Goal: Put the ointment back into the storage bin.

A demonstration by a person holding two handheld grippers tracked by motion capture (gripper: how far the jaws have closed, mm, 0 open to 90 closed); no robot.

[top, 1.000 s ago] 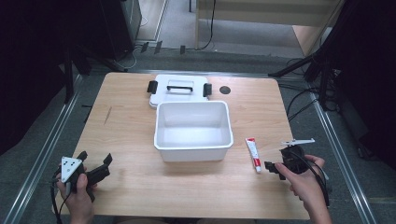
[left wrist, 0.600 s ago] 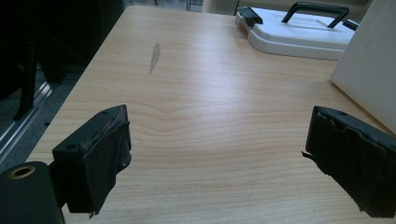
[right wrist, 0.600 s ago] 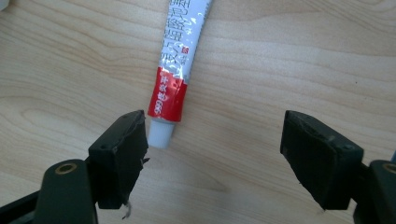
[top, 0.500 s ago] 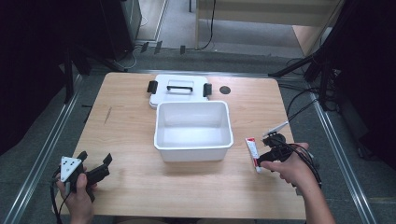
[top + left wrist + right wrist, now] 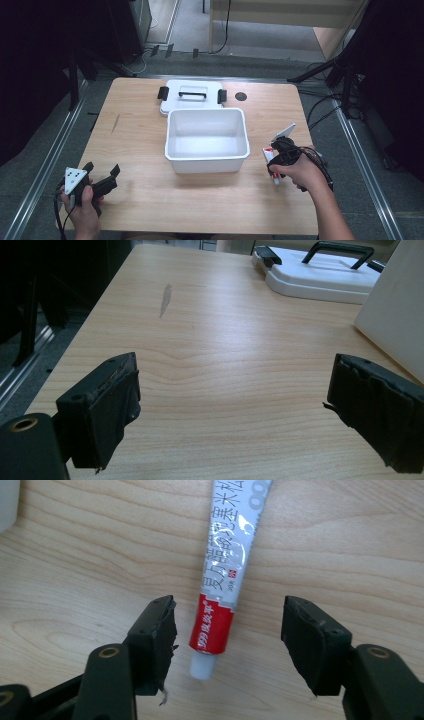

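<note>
A slim white tube with a red band and white cap [image 5: 225, 570] lies flat on the wooden table, just right of the white bin [image 5: 207, 165]. In the high view the tube [image 5: 268, 154] is partly covered by my right gripper [image 5: 281, 152]. In the right gripper view, the right gripper [image 5: 227, 630] points down with one jaw on each side of the tube's cap end. Its jaws have just been closing, and gaps remain between both pads and the tube. My left gripper [image 5: 102, 168] rests at the table's front left, open wide [image 5: 232, 390] over bare wood.
The bin stands empty mid-table. Its white lid with black handle and clips [image 5: 192, 95] lies flat behind it, also seen as the lid [image 5: 320, 277] beside the bin wall [image 5: 395, 315]. A small dark round hole [image 5: 241, 96] sits right of the lid.
My right gripper has moved left from the table's right edge until it is over the tube, and its jaws stand narrower. The left gripper has not moved.
</note>
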